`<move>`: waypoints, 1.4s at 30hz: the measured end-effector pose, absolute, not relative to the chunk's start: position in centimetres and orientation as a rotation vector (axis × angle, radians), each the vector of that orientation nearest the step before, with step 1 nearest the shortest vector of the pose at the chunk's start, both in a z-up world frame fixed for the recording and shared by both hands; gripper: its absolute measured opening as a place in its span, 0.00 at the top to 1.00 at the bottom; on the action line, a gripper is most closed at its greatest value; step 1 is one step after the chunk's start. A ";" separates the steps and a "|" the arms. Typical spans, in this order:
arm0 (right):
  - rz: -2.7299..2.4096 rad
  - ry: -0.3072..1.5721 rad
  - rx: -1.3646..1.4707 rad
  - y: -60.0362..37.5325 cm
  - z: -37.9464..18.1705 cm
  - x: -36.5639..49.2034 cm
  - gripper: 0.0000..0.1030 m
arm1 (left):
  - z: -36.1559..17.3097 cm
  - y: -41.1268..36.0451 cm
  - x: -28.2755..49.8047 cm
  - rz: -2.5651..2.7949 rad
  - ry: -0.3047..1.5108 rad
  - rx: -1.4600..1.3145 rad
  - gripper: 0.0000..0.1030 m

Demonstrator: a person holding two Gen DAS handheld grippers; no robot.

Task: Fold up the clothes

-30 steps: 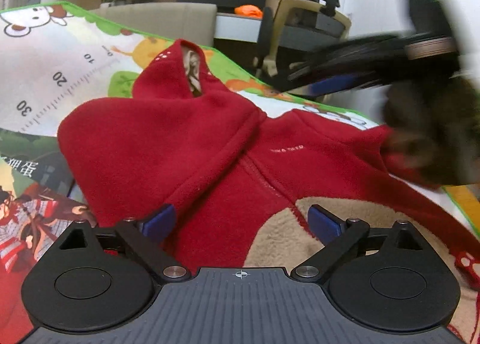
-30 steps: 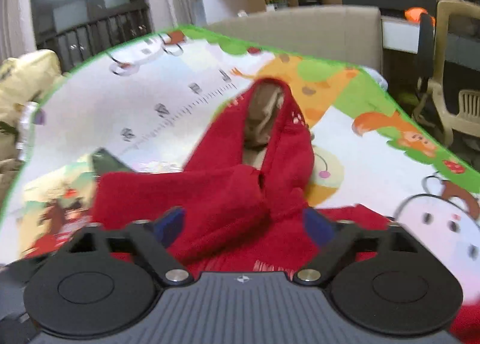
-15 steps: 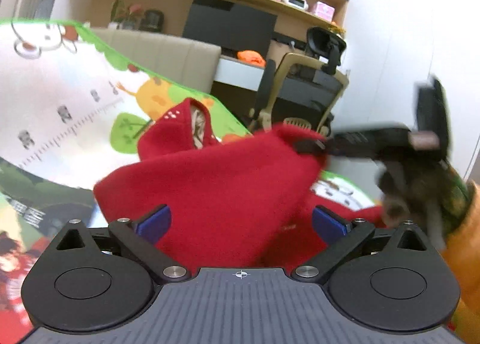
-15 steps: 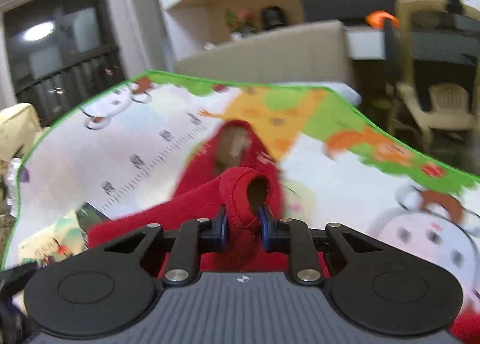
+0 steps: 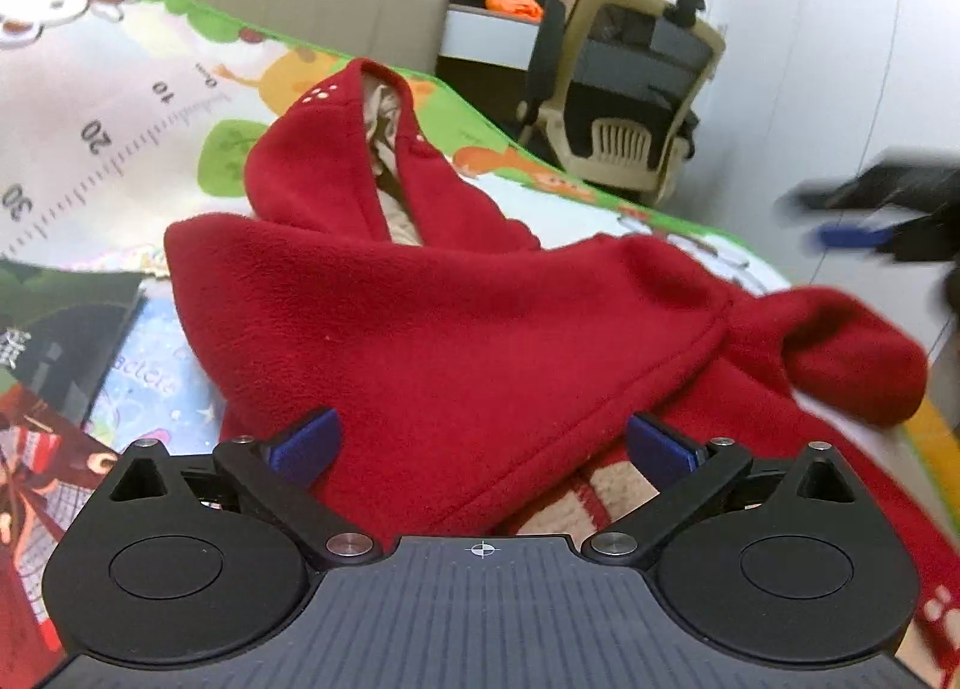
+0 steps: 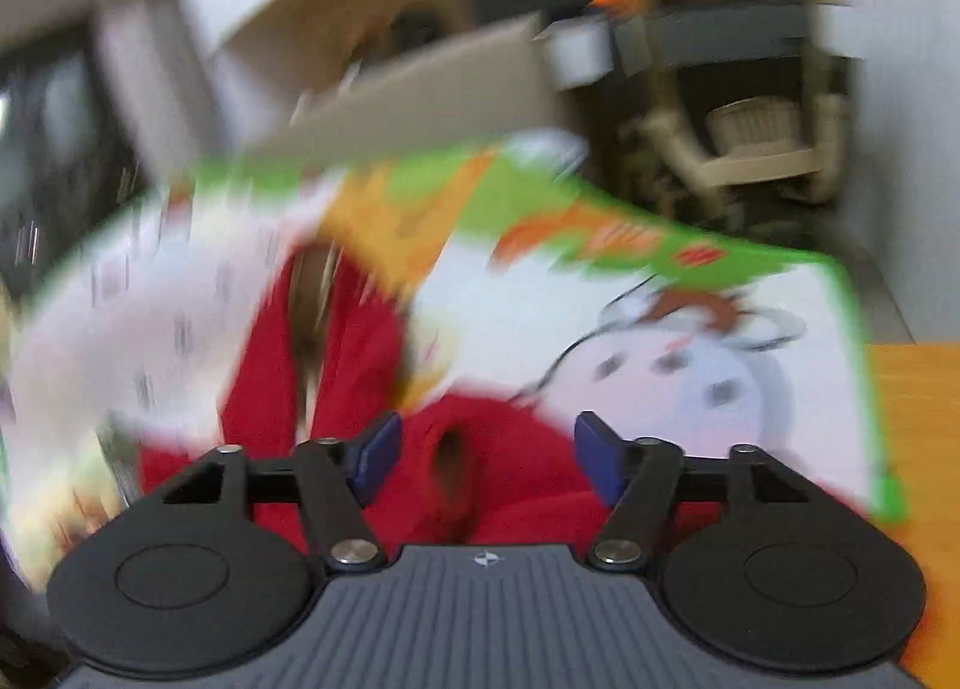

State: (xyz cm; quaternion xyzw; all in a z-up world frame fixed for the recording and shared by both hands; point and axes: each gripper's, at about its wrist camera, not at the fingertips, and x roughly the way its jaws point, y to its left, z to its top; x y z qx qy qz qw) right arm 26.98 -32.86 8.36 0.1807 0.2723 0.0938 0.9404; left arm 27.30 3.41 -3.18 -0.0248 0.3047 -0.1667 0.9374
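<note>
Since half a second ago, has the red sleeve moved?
Yes. The red sleeve has come down from mid-air across the red hoodie; its cuff now rests low, below the office chair, and the right gripper has opened.

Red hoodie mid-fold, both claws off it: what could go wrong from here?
1. The sleeve laid across the red hoodie ends in a loose bulge near the play mat's edge; it may slide back off.
2. The right claw is open with the cuff between its fingers, and its view is badly blurred, so a fast pull-away could snag the fleece.
3. The left claw is open low over the hem and could drag it.
</note>
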 end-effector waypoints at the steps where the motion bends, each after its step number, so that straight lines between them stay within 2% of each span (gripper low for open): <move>1: 0.150 0.540 0.424 -35.0 8.8 25.6 0.36 | -3.2 3.3 27.3 -0.336 0.621 -0.039 0.00; 7: -0.116 0.554 0.514 -42.1 6.8 21.1 0.36 | -3.4 3.6 27.0 -0.341 0.613 -0.055 0.00; 14: -0.080 0.644 0.628 -41.8 1.5 21.0 0.35 | -3.3 3.8 26.9 -0.344 0.605 -0.068 0.00; 15: -0.070 0.658 0.592 -41.2 1.2 21.7 0.40 | -3.3 3.8 26.9 -0.344 0.605 -0.069 0.00; 16: -0.062 0.671 0.539 -40.8 1.0 22.6 0.62 | -3.3 3.9 26.9 -0.344 0.605 -0.070 0.00; 18: -0.089 0.669 0.339 -39.6 2.2 25.3 0.89 | -3.3 3.9 26.9 -0.345 0.603 -0.072 0.00; 20: -0.110 0.551 0.191 -38.4 5.6 27.0 0.90 | -3.4 4.0 26.8 -0.345 0.600 -0.075 0.00; 23: -0.049 0.273 0.023 -36.2 11.5 26.3 0.89 | -3.4 4.3 26.7 -0.343 0.591 -0.087 0.00; 24: -0.039 0.200 -0.061 -35.1 12.6 25.6 0.86 | -3.4 4.4 26.7 -0.343 0.590 -0.093 0.00; 26: -0.077 0.168 -0.255 -33.4 12.6 24.5 0.59 | -3.4 4.5 26.7 -0.343 0.591 -0.103 0.00; 27: -0.096 0.201 -0.321 -33.0 12.0 24.3 0.32 | -3.4 4.6 26.7 -0.344 0.590 -0.106 0.00; 28: -0.104 0.275 -0.340 -33.2 10.9 24.1 0.26 | -3.4 4.6 26.7 -0.347 0.588 -0.109 0.00; 31: -0.116 0.494 -0.199 -35.7 7.4 22.6 0.26 | -3.3 4.8 26.6 -0.351 0.585 -0.121 0.00; 35: -0.130 0.594 0.168 -39.5 5.5 20.2 0.26 | -3.3 4.9 26.7 -0.355 0.587 -0.130 0.00; 40: -0.145 0.603 0.699 -43.3 4.3 19.7 0.26 | -3.3 5.0 26.7 -0.356 0.583 -0.138 0.00; 42: -0.206 0.595 0.710 -43.5 3.4 20.3 0.26 | -3.3 5.1 26.6 -0.357 0.582 -0.142 0.00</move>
